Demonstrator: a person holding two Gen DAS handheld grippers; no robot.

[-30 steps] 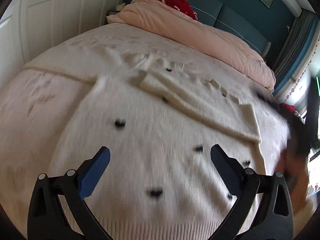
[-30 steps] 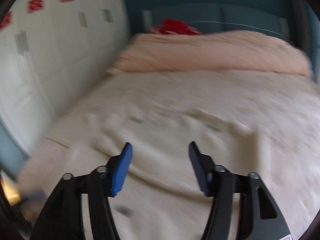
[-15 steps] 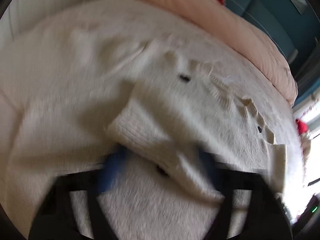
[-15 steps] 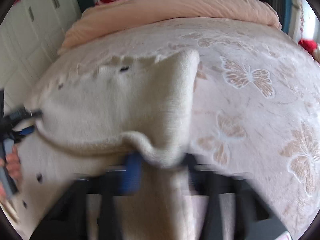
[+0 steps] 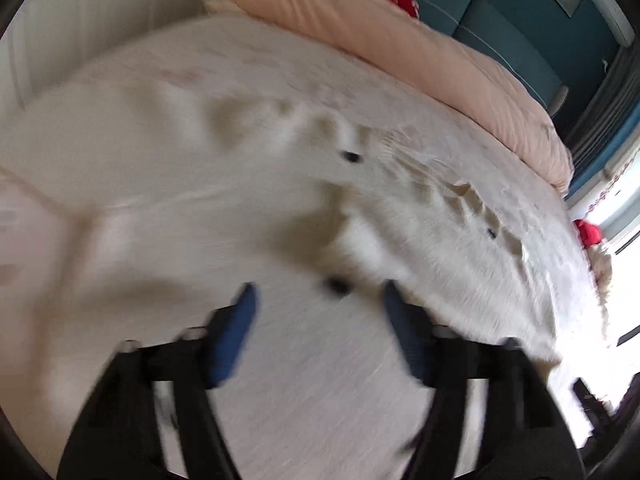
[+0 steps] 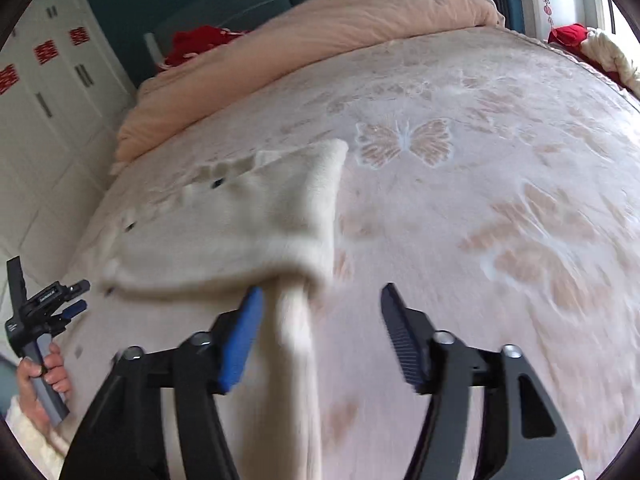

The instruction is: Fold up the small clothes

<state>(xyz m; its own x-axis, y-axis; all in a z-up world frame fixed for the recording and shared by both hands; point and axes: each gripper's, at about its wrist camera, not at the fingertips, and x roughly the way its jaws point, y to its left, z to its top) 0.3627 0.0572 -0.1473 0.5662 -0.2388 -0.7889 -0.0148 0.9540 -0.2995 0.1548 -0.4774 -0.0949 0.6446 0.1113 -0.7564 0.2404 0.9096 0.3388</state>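
Note:
A cream knitted garment [image 5: 400, 208] with small black dots lies on the bed, blurred in the left wrist view. My left gripper [image 5: 320, 316] hovers just over it, and its jaws are opening with nothing pinched between the blue pads [image 5: 236, 332]. In the right wrist view the garment [image 6: 240, 224] is folded over on itself. A loose fold of it runs between the opening jaws of my right gripper [image 6: 320, 320], close to the left pad [image 6: 242, 332], and is not squeezed. A hand [image 6: 46, 376] holds the left gripper [image 6: 80, 297] at the far left.
A pink bedspread [image 6: 500, 184] with a butterfly pattern stretches out to the right of the garment. A peach duvet [image 6: 320, 28] is bunched at the head of the bed, with a red item [image 6: 196, 42] against the teal headboard. White wardrobe doors [image 6: 48, 92] stand on the left.
A second ago both grippers were open over the flat garment. Half a second ago they were shut on its edge and carrying it over. Now both have parted and the cloth lies folded.

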